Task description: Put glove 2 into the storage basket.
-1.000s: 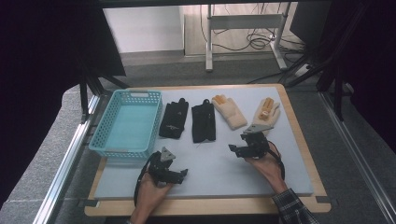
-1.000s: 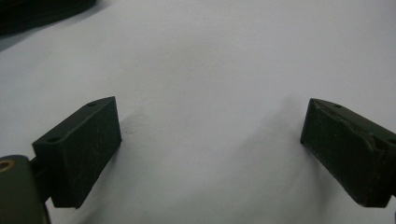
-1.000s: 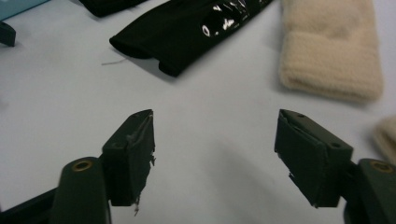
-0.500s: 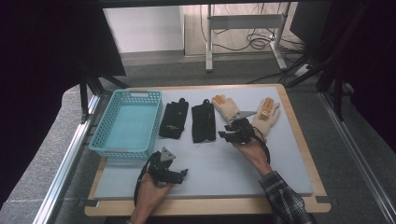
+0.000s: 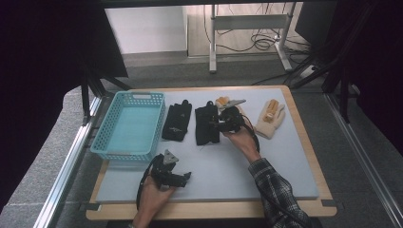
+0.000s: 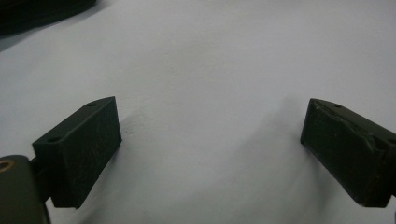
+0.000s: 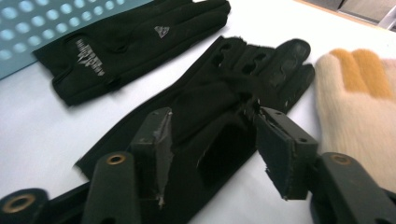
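- High view: the right gripper (image 5: 215, 124) sits over the flat black cloth glove (image 5: 205, 124) in the middle of the grey table mat (image 5: 285, 161). A second black glove (image 5: 177, 121) lies just beside it, next to the light blue plastic basket (image 5: 129, 127). A cream knit glove with orange fingertips (image 5: 270, 118) lies to the right. The left gripper (image 5: 185, 176) rests near the front edge.
- Left gripper view: its jaws stand wide apart over the bare mat, with nothing between them.
- Right gripper view: its jaws have just been opening. They stand apart, with the flat black cloth glove (image 7: 205, 107) between them. Another cream glove (image 7: 359, 107) lies close by.
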The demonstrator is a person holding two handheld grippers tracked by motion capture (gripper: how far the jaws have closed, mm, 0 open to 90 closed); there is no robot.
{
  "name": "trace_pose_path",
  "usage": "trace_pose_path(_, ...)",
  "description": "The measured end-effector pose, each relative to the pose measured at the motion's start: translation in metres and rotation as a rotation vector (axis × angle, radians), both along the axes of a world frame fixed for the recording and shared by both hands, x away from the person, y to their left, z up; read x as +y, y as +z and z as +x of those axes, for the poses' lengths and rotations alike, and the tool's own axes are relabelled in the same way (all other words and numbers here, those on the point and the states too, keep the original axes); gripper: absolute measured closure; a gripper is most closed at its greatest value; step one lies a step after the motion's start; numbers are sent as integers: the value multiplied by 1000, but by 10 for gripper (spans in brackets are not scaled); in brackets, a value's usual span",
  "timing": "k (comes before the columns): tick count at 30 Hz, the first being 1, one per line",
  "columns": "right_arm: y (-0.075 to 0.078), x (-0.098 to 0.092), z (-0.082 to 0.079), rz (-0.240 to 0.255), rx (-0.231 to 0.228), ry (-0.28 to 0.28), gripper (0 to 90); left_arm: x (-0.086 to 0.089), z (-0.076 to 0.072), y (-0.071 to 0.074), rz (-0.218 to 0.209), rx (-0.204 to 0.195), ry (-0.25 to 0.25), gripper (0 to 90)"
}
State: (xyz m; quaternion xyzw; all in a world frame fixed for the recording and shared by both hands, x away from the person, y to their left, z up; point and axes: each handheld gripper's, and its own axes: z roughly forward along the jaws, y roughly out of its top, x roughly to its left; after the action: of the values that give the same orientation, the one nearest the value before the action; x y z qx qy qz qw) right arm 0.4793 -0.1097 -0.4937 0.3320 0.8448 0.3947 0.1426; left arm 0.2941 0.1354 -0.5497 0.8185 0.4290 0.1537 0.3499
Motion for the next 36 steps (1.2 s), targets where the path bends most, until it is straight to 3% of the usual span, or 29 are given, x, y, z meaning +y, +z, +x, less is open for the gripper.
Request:
trace_pose_path(7,-14,21,21,-17,22,-35,364,0,0,0,0,3,-2,52)
trace_pose_path(9,-19,26,24,-41,22,-36,365,0,0,0,1,3,-2,52)
trace_pose_path(12,-31,35,27,-134,18,-24,387,0,0,0,1,5,-2,52)
trace_pose_path(14,-33,36,27,-127,18,-25,404,0,0,0,1,5,-2,52)
trace_pose_path(17,-32,32,26,-84,57,-40,627,0,0,0,2,4,-3,52)
trace_pose_path(18,-32,32,26,-84,57,-40,627,0,0,0,2,4,-3,52)
trace_pose_path(19,-31,33,23,-83,73,-30,739,0,0,0,1,3,-3,52)
trace_pose_path(21,-29,35,20,-100,65,-24,802,0,0,0,3,4,-3,52)
trace_pose_path(25,-23,36,16,-113,41,-17,820,0,0,0,3,5,-3,52)
trace_pose_path(30,-11,26,10,-76,48,-12,821,0,0,0,3,4,-3,52)
trace_pose_path(36,7,18,-6,-41,25,21,821,0,0,0,4,3,-4,52)
